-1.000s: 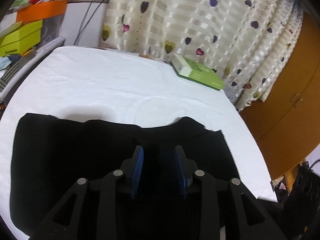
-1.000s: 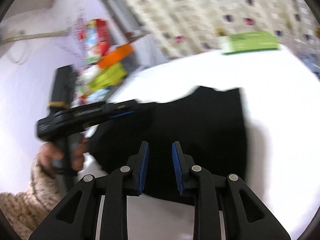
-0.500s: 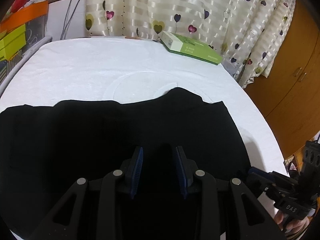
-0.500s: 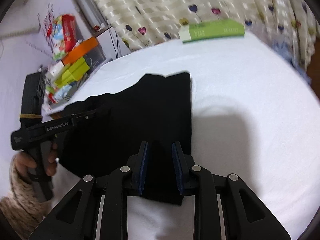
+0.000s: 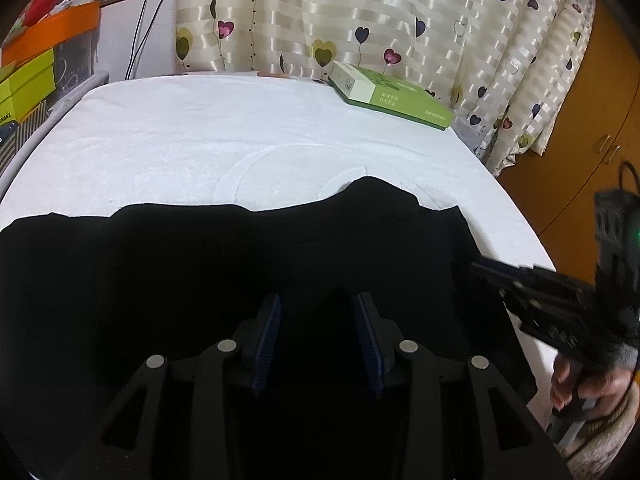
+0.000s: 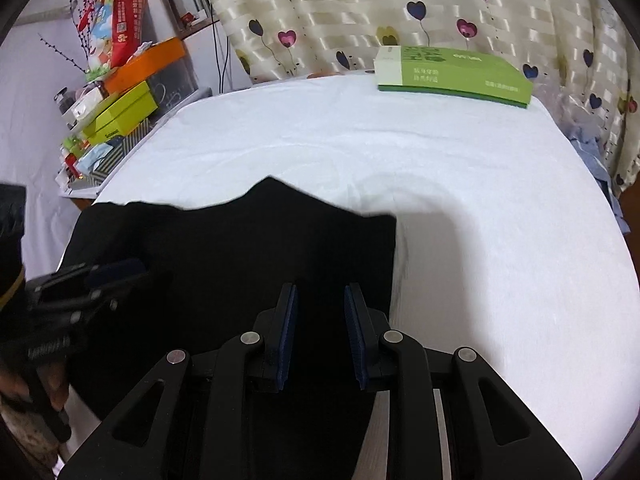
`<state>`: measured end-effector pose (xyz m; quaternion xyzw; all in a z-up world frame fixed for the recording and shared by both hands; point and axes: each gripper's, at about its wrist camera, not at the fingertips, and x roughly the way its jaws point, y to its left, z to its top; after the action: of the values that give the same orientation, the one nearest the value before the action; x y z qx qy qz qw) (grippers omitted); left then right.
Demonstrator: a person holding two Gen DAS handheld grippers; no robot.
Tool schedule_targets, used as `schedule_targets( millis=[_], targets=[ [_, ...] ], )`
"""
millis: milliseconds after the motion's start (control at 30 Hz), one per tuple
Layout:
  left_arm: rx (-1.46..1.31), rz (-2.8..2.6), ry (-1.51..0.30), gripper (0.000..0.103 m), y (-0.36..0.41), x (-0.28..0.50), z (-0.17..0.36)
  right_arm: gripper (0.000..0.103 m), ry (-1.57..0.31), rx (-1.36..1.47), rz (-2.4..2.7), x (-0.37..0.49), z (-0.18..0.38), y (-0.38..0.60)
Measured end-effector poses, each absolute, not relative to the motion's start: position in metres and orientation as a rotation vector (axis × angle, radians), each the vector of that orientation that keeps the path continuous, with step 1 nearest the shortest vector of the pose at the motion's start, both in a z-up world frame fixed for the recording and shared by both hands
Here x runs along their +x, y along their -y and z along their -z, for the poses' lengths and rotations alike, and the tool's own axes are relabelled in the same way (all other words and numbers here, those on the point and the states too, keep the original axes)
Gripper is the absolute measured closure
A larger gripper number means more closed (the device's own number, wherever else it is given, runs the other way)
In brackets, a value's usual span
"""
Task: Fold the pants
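Observation:
Black pants (image 5: 240,264) lie flat across the near part of a white towel-covered table (image 5: 240,132); they also show in the right wrist view (image 6: 248,240). My left gripper (image 5: 319,316) is open and empty, hovering over the middle of the pants. My right gripper (image 6: 320,312) is open and empty over the pants near their right edge. The right gripper shows at the right of the left wrist view (image 5: 532,292). The left gripper shows blurred at the left of the right wrist view (image 6: 80,284).
A green and white box (image 5: 388,94) lies at the table's far right corner, also in the right wrist view (image 6: 452,74). Stacked coloured boxes (image 6: 124,92) stand off the table's left. A heart-print curtain (image 5: 360,20) hangs behind. A wooden cabinet (image 5: 592,140) is at right.
Both grippers have moved in over the pants. The right gripper swung from the left toward the pants' right edge. Both stay open.

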<state>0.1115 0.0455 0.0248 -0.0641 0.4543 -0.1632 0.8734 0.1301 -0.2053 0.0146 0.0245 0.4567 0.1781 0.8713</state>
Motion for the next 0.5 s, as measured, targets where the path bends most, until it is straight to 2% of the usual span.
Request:
schedule_targets(
  millis=[267, 500],
  targets=[
    [-0.093, 0.336, -0.935, 0.059, -0.041, 0.107, -0.026, 0.078, -0.970, 0.015, -0.341, 0.153, -0.012, 0.198],
    [-0.087, 0.297, -0.932, 0.057, -0.040, 0.100, -0.031, 0.078, -0.931, 0.084, -0.340, 0.116, -0.025, 0.212]
  ],
)
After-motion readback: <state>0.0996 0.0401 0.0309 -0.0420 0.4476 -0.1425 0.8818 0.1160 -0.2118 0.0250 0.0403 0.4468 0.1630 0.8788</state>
